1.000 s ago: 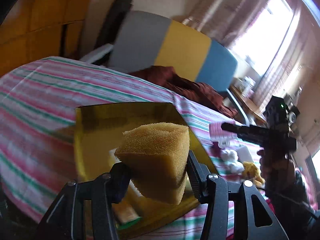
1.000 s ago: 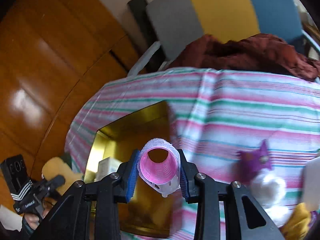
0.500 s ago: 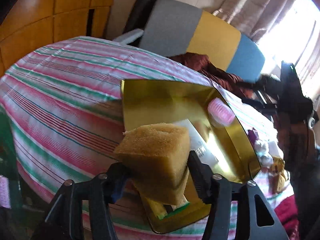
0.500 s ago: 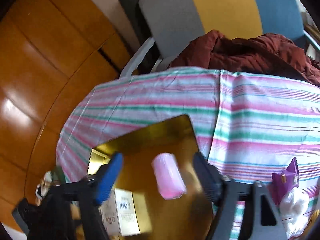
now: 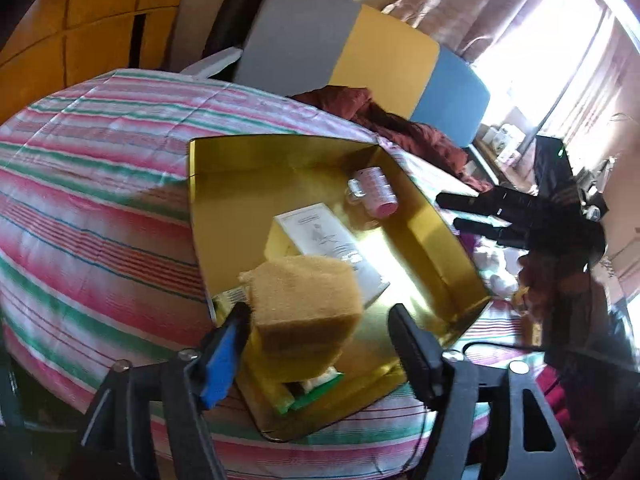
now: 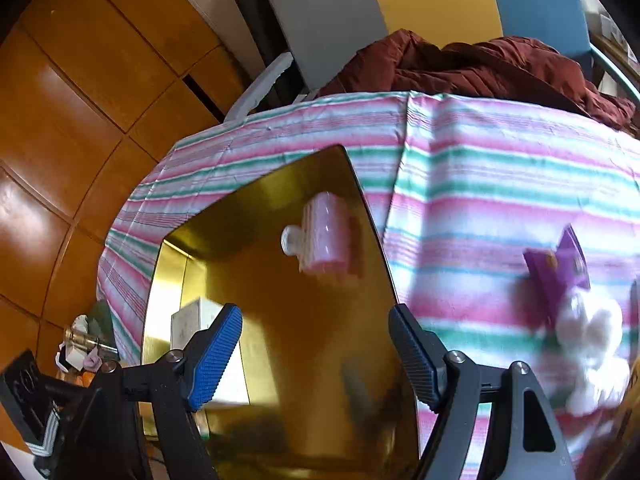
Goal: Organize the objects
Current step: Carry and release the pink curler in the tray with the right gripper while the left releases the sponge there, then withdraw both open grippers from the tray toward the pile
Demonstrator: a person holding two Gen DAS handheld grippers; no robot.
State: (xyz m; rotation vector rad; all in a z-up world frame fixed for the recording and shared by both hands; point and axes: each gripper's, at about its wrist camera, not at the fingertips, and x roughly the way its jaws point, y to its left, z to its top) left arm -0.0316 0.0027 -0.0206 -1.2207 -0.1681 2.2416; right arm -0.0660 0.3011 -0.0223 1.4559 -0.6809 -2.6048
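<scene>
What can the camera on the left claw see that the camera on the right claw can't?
Only the left view shows the yellow sponge between the opening left claw, plus the bright window.

Only the right view shows the purple packet, the white fluffy thing and the empty, open right claw.

Both show the gold tray, the pink roller, the white box, the striped cloth and the chair.

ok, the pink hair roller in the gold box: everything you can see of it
The pink hair roller is a short hollow cylinder with a fuzzy, ribbed pink surface and a pale translucent clip at one end. It lies on its side on the floor of the gold box, near the far corner by the wall, its open end facing the left wrist camera. No gripper touches it. It lies apart from the white carton. In the right wrist view it is blurred.
</scene>
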